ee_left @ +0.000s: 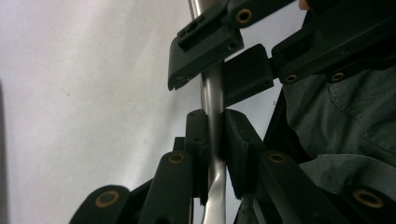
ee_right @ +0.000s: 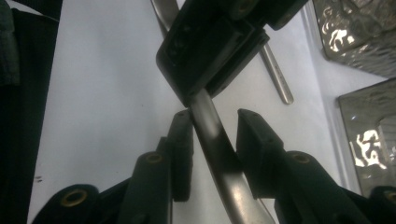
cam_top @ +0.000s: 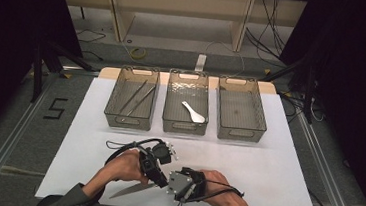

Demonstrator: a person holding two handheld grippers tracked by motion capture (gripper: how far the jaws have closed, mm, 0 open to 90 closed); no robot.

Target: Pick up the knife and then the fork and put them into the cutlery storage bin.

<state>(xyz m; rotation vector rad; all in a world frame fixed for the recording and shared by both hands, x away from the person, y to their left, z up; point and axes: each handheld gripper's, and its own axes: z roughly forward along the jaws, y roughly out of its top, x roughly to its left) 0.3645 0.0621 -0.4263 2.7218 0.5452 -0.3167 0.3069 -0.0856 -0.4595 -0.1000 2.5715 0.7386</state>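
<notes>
at the near edge of the white bench (cam_top: 276,156), a metal knife (cam_top: 130,190) is held between both tools. the left tool (cam_top: 157,178) is clamped on the knife's handle (ee_left: 214,126); in the left gripper view both pads are pressed flat against the steel shaft, jaws nearly closed. the right tool (cam_top: 168,188) is met just beside it, jaw to jaw. in the right gripper view the handle (ee_right: 212,135) is seen passing between its two jaws; one pad is touched by the handle, a gap is left at the other, so the handle is not yet pinched. the blade is pointed toward the bench's near left, low over the surface. three clear bins are lined up at the far side: long metal sticks (cam_top: 133,98) in the left one, a white spoon (cam_top: 193,112) in the middle one.
</notes>
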